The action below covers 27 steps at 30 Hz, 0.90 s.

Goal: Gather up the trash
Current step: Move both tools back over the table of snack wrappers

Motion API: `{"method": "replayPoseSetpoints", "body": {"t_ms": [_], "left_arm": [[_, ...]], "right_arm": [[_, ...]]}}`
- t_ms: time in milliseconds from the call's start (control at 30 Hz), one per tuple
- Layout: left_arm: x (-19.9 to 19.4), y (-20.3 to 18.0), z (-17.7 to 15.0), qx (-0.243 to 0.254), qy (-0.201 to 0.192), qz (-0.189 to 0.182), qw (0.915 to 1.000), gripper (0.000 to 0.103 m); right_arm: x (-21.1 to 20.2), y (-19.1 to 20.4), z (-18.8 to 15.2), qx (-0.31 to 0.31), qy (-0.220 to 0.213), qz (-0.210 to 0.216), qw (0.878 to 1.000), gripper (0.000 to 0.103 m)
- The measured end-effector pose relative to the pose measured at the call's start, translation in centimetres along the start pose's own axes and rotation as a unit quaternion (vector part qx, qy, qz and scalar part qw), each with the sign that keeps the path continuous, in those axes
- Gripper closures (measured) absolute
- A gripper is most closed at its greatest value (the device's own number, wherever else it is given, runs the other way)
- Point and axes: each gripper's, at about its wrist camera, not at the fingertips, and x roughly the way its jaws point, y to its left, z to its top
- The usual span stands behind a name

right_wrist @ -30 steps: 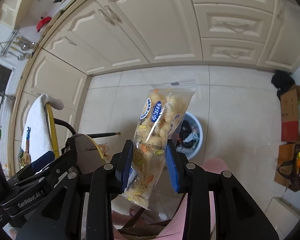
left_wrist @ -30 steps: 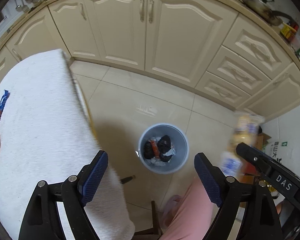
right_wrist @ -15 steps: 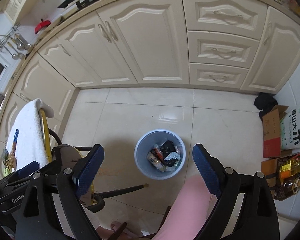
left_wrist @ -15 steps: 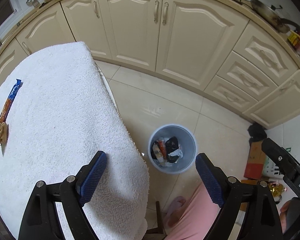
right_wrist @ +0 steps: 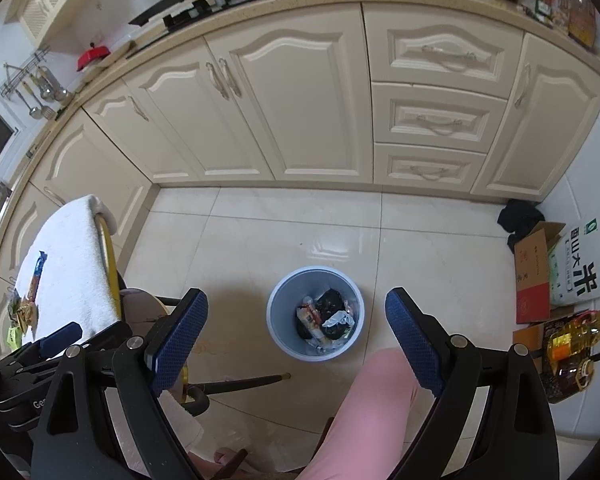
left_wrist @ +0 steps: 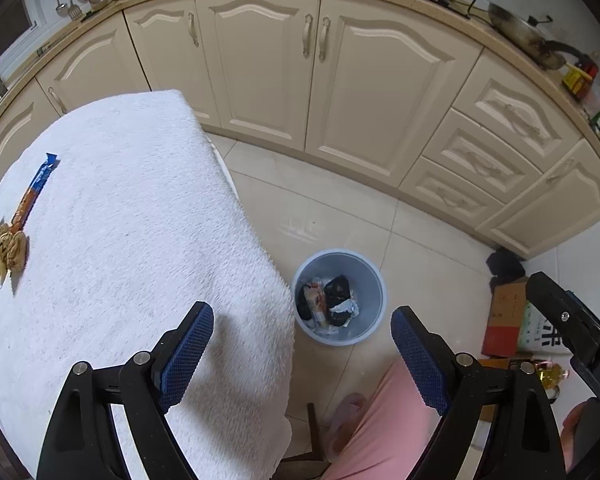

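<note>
Lying lengthwise away from the camera, the wrapper sits untouched; each hand-held gripper gapes wide, empty.

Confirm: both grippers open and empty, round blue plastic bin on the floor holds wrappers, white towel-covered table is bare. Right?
Not quite. The white towel-covered table isn't bare: the left wrist view shows a long orange-and-blue wrapper and crumpled wrappers on it. The rest stands.

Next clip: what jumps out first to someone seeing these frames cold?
The blue bin on the tiled floor, centred between the right gripper's open, empty fingers, with wrappers inside. Then the white towel at left, where a few wrappers lie near its far edge.
</note>
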Motion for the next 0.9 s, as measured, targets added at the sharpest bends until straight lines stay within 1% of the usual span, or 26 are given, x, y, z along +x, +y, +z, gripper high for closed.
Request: {"method": "replayPoseSetpoints", "body": {"t_ms": [233,467,667,900], "left_arm": [[-3.5,1.5,-2.4,-0.005,-0.023,0.005,0.9997,0.015],[-7.5,4.8,-5.5,-0.027,-0.051,0.019,0.9982,0.015],[-11.3,9.1,-8.7,-0.068,-0.072,0.044,0.9942,0.014],[-14.7,14.7,-12.0,-0.130,-0.083,0.077,0.9850,0.014]], "right_arm": [[-2.1,1.9,-1.0,-0.019,-0.017,0.009,1.000,0.010],[-3.5,5.6,-2.0,-0.051,-0.030,0.033,0.998,0.010],[-3.8,10.7,-3.1,-0.096,-0.031,0.066,0.993,0.008],[-3.8,17.5,-5.0,-0.162,-0.026,0.101,0.981,0.007]]}}
